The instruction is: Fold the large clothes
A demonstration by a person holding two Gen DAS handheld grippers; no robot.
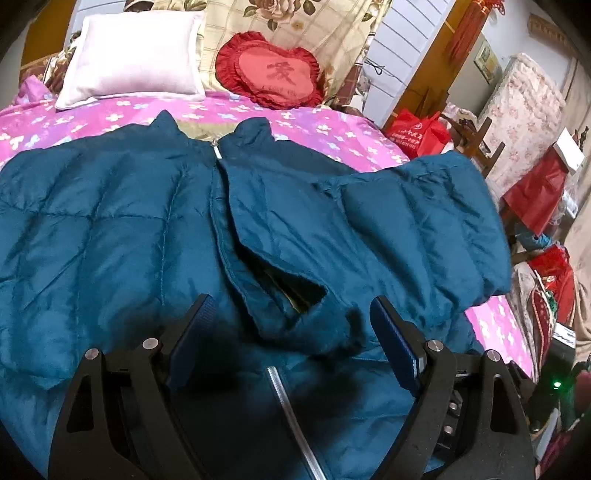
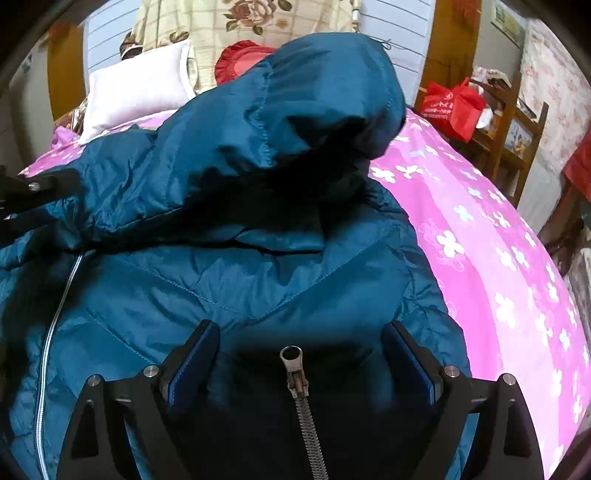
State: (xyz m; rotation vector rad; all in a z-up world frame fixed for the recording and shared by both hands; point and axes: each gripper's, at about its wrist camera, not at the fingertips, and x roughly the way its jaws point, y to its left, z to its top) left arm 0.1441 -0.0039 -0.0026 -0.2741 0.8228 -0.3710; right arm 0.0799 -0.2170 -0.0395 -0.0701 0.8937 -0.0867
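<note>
A teal quilted down jacket (image 1: 122, 236) lies front up on the pink flowered bed (image 1: 325, 133), collar toward the pillows, zipper partly open. Its right sleeve (image 1: 424, 225) is folded across the chest, the cuff (image 1: 306, 325) lying between my left fingers. My left gripper (image 1: 291, 325) is open and empty just above the jacket's lower front. In the right wrist view the jacket (image 2: 221, 295) fills the frame, the sleeve (image 2: 295, 122) humped over it. My right gripper (image 2: 301, 350) is open over a pocket zipper pull (image 2: 293, 369). The left gripper's finger (image 2: 33, 188) shows at the left edge.
A white pillow (image 1: 133, 59), a red heart cushion (image 1: 269, 74) and a floral quilt (image 1: 288, 22) stand at the head of the bed. Red bags (image 1: 421, 133), a wooden chair (image 2: 513, 125) and clutter crowd the floor to the right of the bed.
</note>
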